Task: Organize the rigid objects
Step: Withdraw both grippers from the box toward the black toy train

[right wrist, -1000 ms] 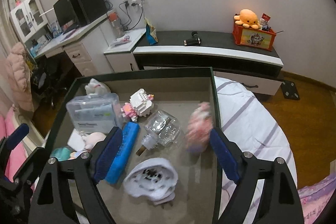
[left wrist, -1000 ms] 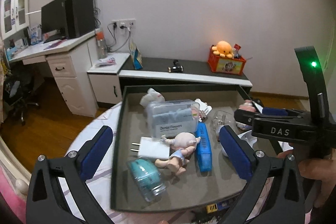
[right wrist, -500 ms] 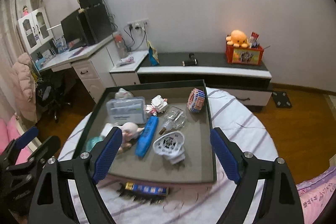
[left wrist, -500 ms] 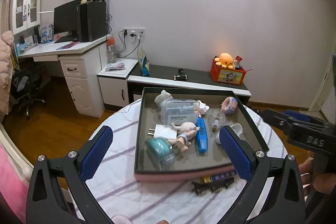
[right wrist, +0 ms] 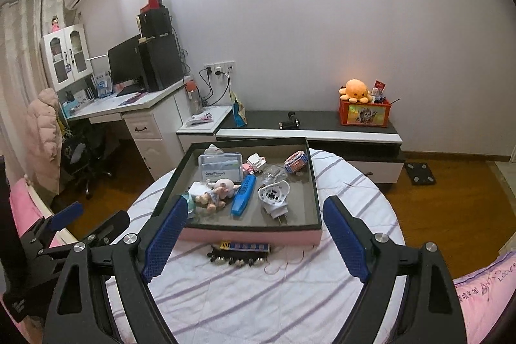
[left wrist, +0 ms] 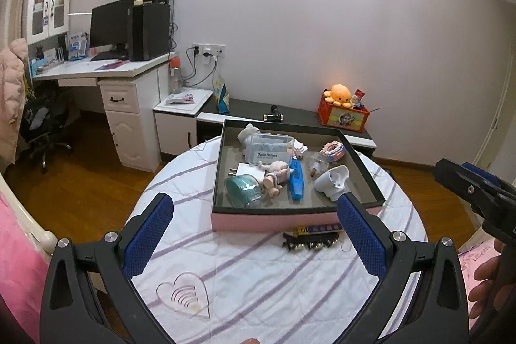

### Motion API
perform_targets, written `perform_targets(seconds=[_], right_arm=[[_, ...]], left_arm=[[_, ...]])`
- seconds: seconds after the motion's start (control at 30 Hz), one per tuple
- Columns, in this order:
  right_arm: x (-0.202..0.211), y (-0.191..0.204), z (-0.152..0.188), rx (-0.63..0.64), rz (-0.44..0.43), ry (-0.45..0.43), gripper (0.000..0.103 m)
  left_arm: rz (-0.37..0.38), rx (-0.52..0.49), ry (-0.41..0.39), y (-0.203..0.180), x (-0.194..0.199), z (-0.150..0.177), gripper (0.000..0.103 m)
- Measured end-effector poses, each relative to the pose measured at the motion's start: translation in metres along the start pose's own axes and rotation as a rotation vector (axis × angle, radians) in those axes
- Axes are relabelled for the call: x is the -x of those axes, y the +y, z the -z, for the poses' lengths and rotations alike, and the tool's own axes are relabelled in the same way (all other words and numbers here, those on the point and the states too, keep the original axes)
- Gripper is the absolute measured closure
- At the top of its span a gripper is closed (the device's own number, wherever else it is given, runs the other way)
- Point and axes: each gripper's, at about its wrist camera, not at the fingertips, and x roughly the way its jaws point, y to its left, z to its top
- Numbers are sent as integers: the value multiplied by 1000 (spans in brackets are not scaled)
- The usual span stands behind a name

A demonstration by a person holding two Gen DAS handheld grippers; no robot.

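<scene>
left gripper point(left wrist: 254, 234) was wide open, nothing between the blue pads point(left wrist: 150, 236), pointed forward and down. right gripper point(right wrist: 256, 239) same: jaws spread, empty. a hand point(left wrist: 488, 271) gripped the right tool's handle.

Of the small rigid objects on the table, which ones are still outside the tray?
Two: the toy train lying on the tablecloth against the tray's pink front wall, and the clear heart-shaped piece nearer the camera. The rest lie inside the tray.

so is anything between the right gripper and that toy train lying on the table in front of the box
Nothing visible. The toy train lies on bare tablecloth against the box front, and the open right gripper faces it.
</scene>
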Motion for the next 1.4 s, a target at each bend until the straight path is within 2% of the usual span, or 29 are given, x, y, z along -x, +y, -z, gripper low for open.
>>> perform_targets(seconds=[0.3, 0.67, 1.13, 1.4], right_arm=[[35, 1, 23, -28, 22, -39, 16], [56, -2, 51, -47, 39, -24, 16], [60, 6, 57, -33, 32, -14, 16], [50, 6, 60, -23, 33, 10, 16]], left_arm=[[-11, -3, 7, 0, 31, 18, 0], [-3, -12, 20, -4, 53, 34, 0], [-4, -13, 14, -5, 62, 38, 0], [-16, 0, 39, 1, 53, 41, 0]])
